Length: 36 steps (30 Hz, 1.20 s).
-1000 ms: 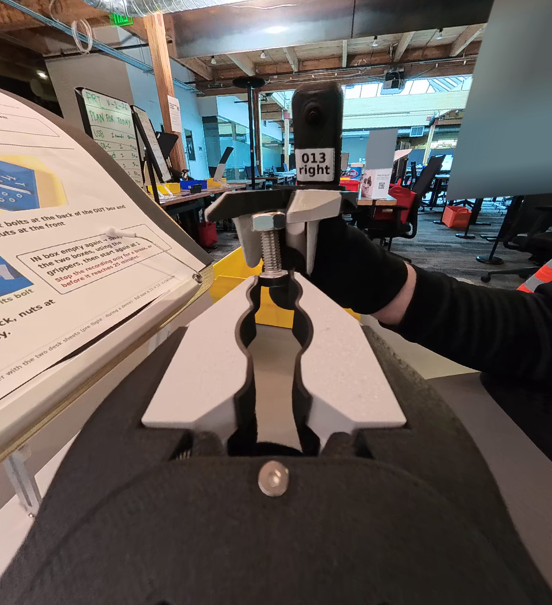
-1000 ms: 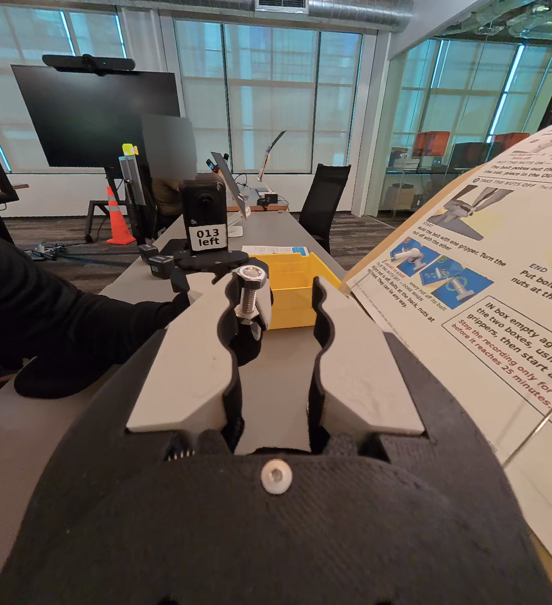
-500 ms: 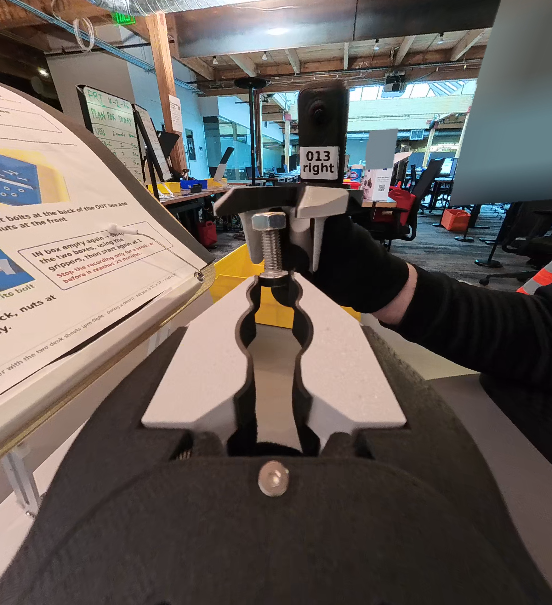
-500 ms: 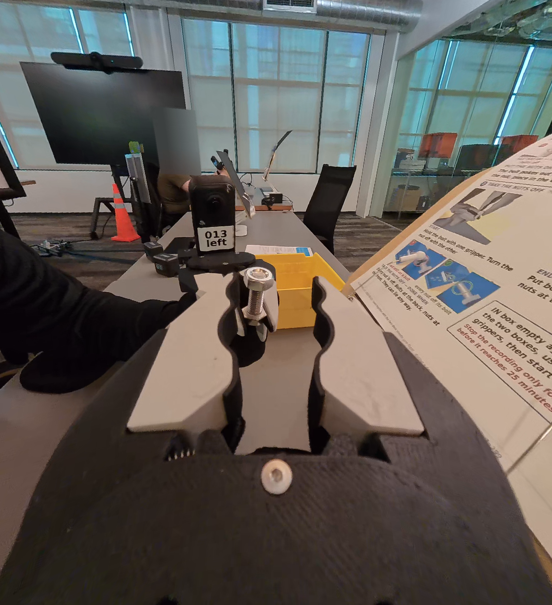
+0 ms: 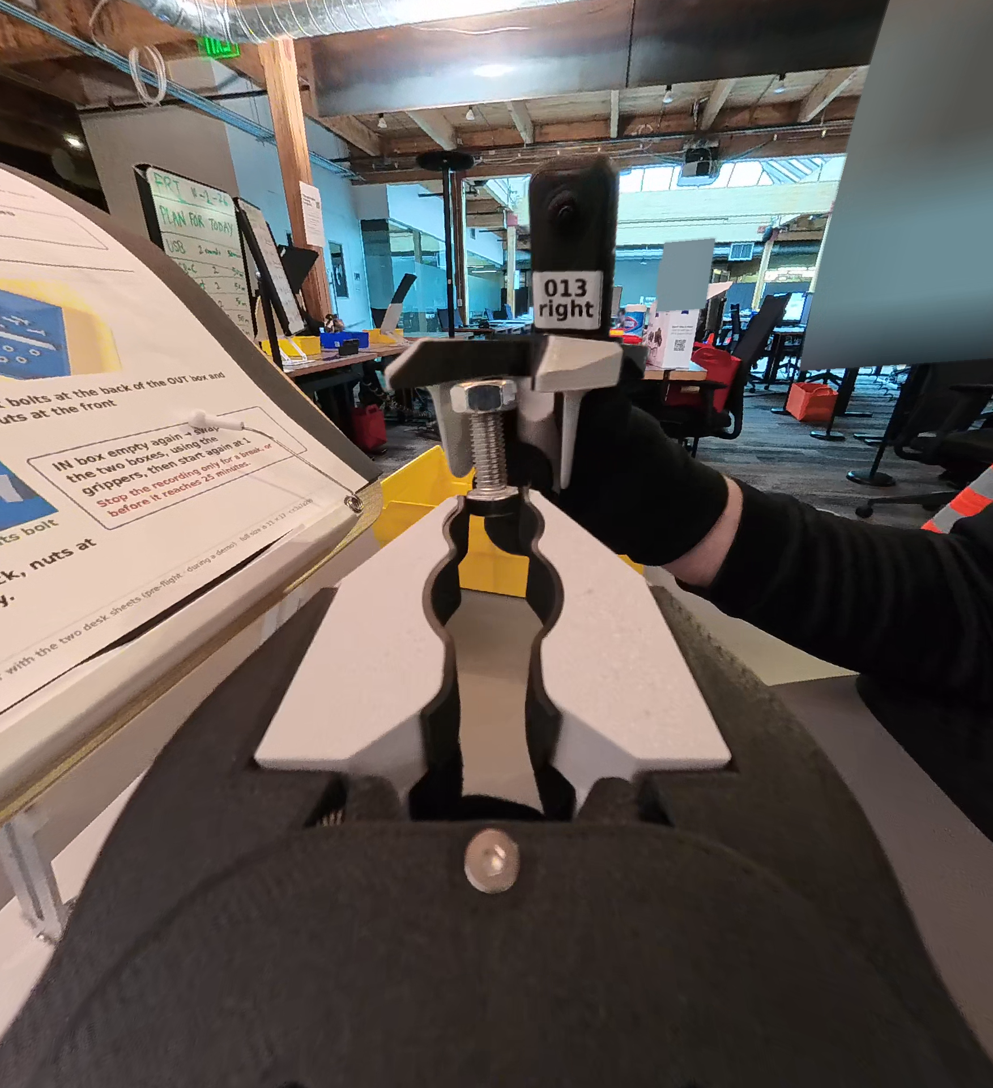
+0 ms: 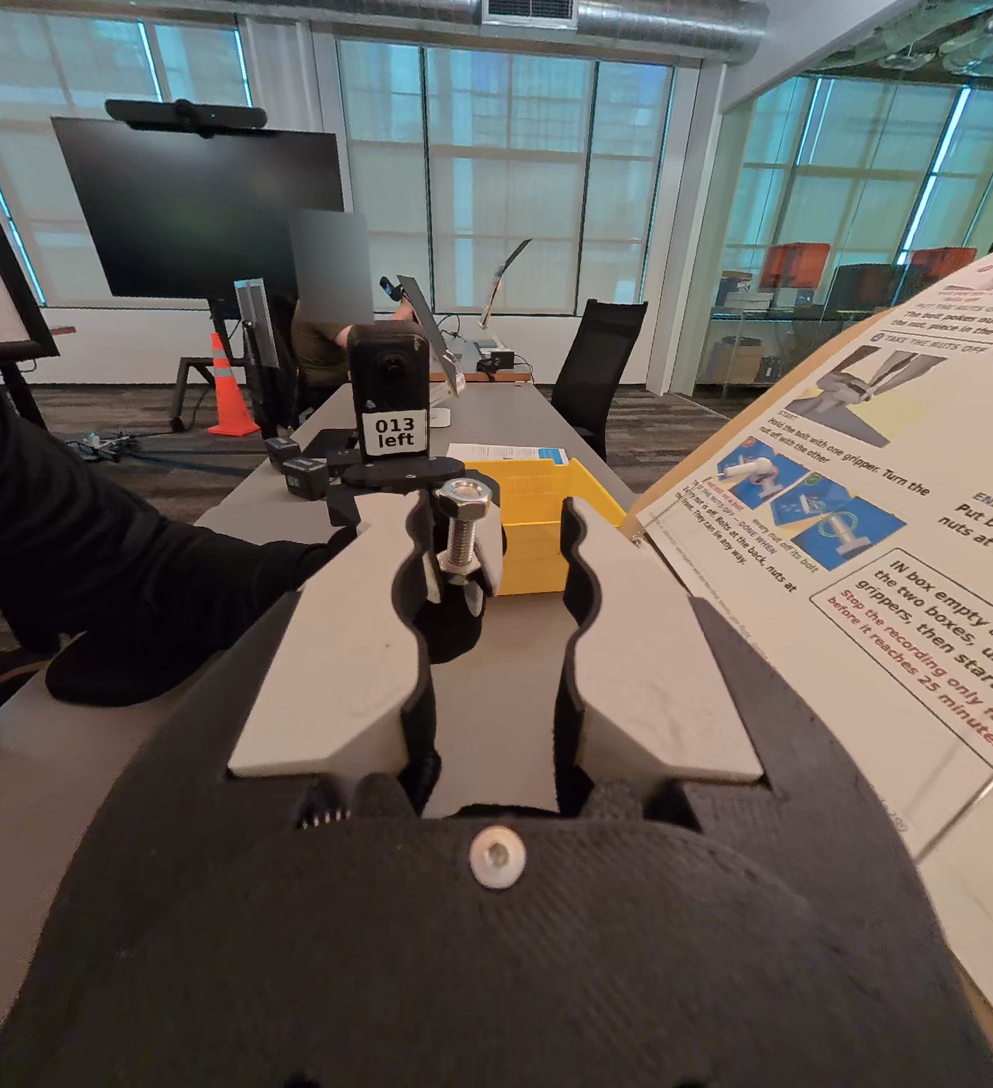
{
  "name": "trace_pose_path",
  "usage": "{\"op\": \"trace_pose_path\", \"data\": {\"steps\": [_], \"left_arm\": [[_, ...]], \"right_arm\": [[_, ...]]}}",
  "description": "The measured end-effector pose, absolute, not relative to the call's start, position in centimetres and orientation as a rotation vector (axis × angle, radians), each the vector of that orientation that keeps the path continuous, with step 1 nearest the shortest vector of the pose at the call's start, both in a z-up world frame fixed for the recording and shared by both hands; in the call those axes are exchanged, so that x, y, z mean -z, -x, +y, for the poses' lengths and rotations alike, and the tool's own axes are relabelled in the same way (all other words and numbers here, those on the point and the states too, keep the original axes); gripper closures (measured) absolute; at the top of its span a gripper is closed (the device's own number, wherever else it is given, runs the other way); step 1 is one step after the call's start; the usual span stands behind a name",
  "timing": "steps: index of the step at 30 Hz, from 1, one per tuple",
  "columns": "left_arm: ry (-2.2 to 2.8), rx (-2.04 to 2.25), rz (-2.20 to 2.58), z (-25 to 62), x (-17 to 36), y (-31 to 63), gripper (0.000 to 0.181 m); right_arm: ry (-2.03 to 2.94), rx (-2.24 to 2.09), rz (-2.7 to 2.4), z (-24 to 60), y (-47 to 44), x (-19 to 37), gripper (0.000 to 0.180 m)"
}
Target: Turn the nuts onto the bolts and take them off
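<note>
A steel bolt (image 5: 487,453) stands upright with a hex nut (image 5: 482,395) at its top end. My left gripper (image 5: 491,512) is shut on the bolt's lower end, which is hidden between the tips. My right gripper (image 5: 508,435) faces it, open, with its fingers on either side of the nut and apart from it. In the right wrist view the nut (image 6: 463,497) and bolt (image 6: 460,544) sit between my right gripper's (image 6: 491,530) open fingers, closer to the left finger (image 6: 364,565). The left gripper (image 6: 461,583) holds the bolt from beyond.
A yellow bin (image 6: 535,518) stands on the grey table (image 6: 511,424) just behind the bolt; it also shows in the left wrist view (image 5: 417,494). A tilted board with an instruction sheet (image 5: 129,412) (image 6: 835,530) stands close beside both grippers. A gloved hand (image 5: 629,471) holds the right gripper. Less than 4 cm separates the two grippers' tips.
Almost nothing. The right gripper has shifted slightly around the nut and stays open. The left gripper still holds the bolt in the same place.
</note>
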State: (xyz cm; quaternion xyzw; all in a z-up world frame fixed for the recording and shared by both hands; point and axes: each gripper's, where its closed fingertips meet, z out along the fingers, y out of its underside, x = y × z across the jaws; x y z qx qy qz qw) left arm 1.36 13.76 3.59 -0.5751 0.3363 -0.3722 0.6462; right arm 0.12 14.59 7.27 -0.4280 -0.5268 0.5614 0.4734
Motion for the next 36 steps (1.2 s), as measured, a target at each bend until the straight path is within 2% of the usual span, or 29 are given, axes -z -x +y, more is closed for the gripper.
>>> {"op": "trace_pose_path", "data": {"steps": [5, 6, 7, 16, 27, 36], "left_arm": [[1.308, 0.838, 0.770, 13.7, -3.7, -1.4, 0.166], [1.304, 0.843, 0.764, 13.7, -3.8, -1.3, 0.166], [1.294, 0.854, 0.765, 13.6, -3.9, -1.2, 0.166], [1.305, 0.846, 0.770, 13.7, -3.6, -1.4, 0.166], [1.296, 0.852, 0.763, 13.6, -3.9, -1.2, 0.166], [1.303, 0.851, 0.772, 13.6, -3.6, -1.5, 0.166]], "right_arm": [[1.070, -1.352, -1.265, 15.2, 0.1, -7.1, 0.136], [1.076, -1.344, -1.257, 15.4, -0.1, -7.1, 0.147], [1.087, -1.327, -1.251, 15.8, -0.2, -7.0, 0.148], [1.053, -1.363, -1.303, 14.5, 0.0, -7.1, 0.137], [1.071, -1.328, -1.281, 15.2, -0.1, -6.9, 0.146], [1.031, -1.355, -1.302, 14.3, -0.1, -7.4, 0.140]]}}
